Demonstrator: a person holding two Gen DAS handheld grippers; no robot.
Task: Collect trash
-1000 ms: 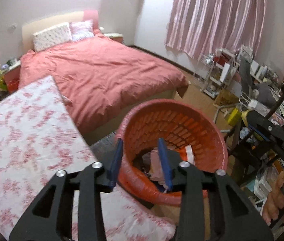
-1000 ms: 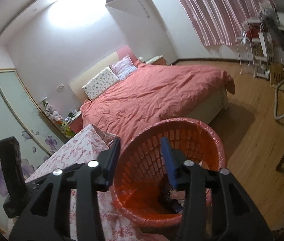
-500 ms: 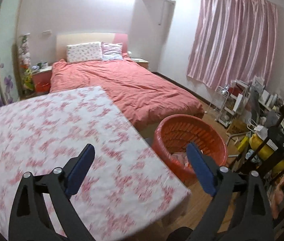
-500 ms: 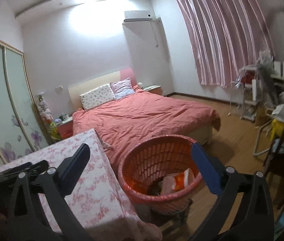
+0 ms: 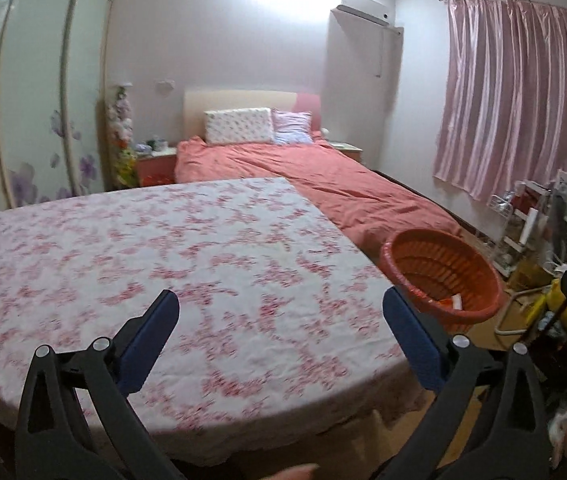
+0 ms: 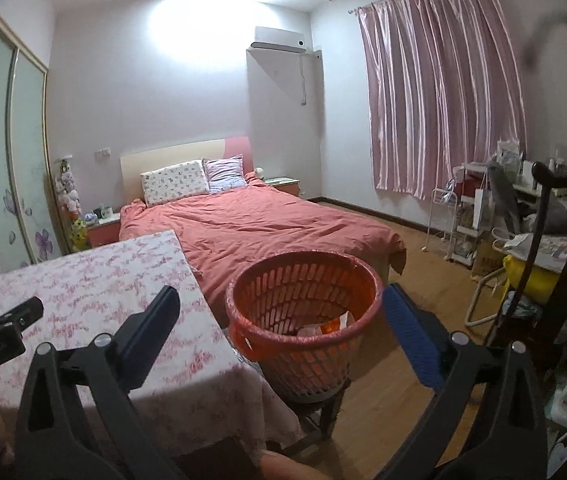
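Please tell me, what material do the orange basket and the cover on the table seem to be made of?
The orange basket looks like moulded plastic: its wall is a regular grid of slots under a smooth rolled rim, and a thin glossy film, probably a liner bag, is stretched over that rim. The table cover looks like matte woven cloth with a pink floral print; it wrinkles and hangs softly over the edge.

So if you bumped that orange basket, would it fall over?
Probably it would tip fairly easily. The orange basket is tall, with slotted plastic walls, so it is likely light, and only a few wrappers seem to weigh it down. It also appears to perch on a small dark stand narrower than its rim.
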